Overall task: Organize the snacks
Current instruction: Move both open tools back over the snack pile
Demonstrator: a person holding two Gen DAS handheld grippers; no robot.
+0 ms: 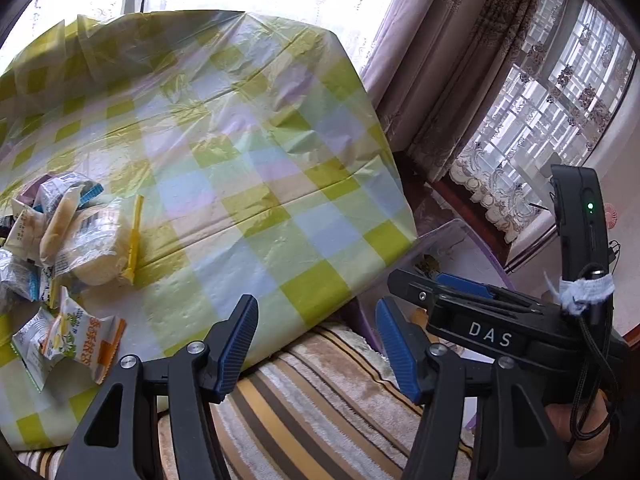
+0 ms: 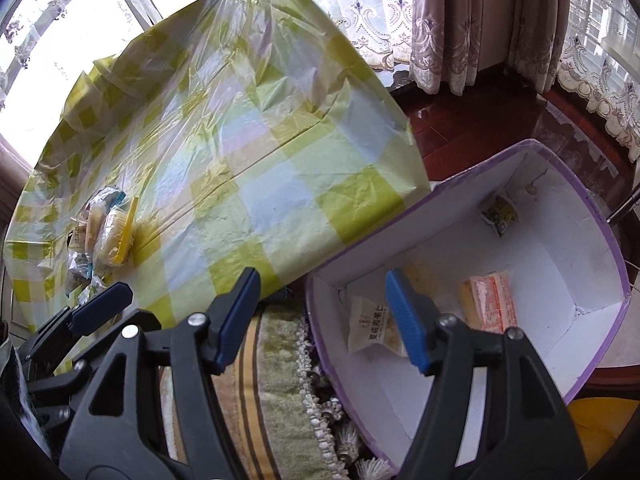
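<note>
Snacks piled on checked tablecloth, left claw spread and empty, right claw spread, empty above box

Snack pile on table left — box right, beside table edge.

The snack pile runs off the left wrist view's left edge. In the right wrist view, a gripper finger covers part of a white packet in the box; the packet's print is too small to read.
</note>
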